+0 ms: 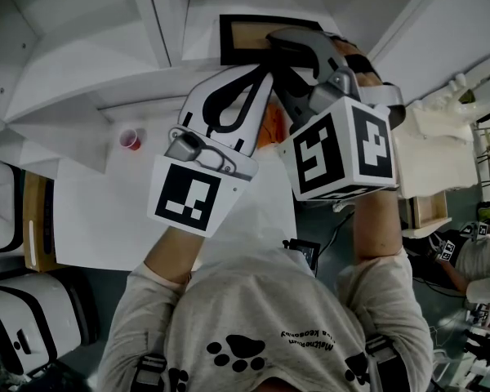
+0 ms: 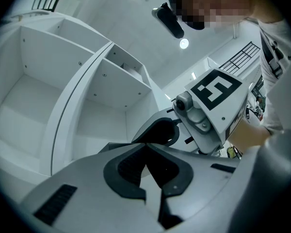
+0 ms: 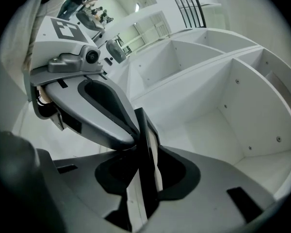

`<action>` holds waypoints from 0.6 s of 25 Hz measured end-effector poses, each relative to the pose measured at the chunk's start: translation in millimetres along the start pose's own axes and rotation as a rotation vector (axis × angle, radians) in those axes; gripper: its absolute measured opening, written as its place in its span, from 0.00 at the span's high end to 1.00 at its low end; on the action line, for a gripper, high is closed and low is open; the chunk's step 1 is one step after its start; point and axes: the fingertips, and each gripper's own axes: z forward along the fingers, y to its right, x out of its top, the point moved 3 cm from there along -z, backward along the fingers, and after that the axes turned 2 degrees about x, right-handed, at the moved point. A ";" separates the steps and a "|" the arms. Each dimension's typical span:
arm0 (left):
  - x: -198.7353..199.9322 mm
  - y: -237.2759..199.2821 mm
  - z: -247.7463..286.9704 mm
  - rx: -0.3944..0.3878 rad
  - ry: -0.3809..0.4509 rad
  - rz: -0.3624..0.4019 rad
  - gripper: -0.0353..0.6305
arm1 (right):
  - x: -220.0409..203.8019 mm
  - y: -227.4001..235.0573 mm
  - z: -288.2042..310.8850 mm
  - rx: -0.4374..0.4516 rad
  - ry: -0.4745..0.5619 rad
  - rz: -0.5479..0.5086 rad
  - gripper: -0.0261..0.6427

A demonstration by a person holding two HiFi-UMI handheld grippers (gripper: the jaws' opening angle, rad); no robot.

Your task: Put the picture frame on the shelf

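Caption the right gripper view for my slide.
Frame edge-on between the right gripper's jaws, white shelf behind.

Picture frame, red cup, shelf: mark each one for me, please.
picture frame (image 1: 249, 37), head view, on its pale inner panel.
red cup (image 1: 131, 140), head view, on the middle of the cup.
shelf (image 3: 208, 132), right gripper view, on the floor of a compartment.

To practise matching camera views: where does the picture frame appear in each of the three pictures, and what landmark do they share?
Head view: picture frame top centre.
Left gripper view: not in it.
Right gripper view: low centre, edge-on.
Shared landmark: the white shelf.
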 end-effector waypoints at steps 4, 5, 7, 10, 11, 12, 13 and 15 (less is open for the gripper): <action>0.9 -3.7 -2.2 0.007 0.001 0.005 0.92 | 4.3 1.6 -2.7 0.005 0.003 -0.001 0.80; 0.7 -4.2 -2.0 0.008 -0.001 0.005 0.92 | 4.7 1.8 -3.9 0.002 0.004 -0.004 0.80; 0.0 -5.0 -0.9 0.011 -0.005 0.005 0.92 | 4.2 0.9 -5.9 0.002 0.007 -0.006 0.80; -0.8 -5.4 1.6 0.012 -0.009 0.006 0.92 | 2.2 -1.8 -7.5 0.008 0.006 -0.007 0.77; -0.8 -5.4 2.2 0.011 -0.009 0.009 0.92 | 1.7 -2.4 -7.7 0.006 0.004 -0.008 0.77; -0.9 -5.2 2.6 0.010 -0.009 0.012 0.92 | 1.1 -2.8 -7.8 0.004 0.002 -0.007 0.77; -1.1 -4.8 2.9 0.008 -0.009 0.014 0.92 | 0.5 -3.3 -8.0 0.002 0.001 -0.007 0.77; -2.0 -4.5 3.1 0.007 -0.011 0.016 0.92 | -0.4 -4.9 -8.0 0.003 0.000 -0.011 0.77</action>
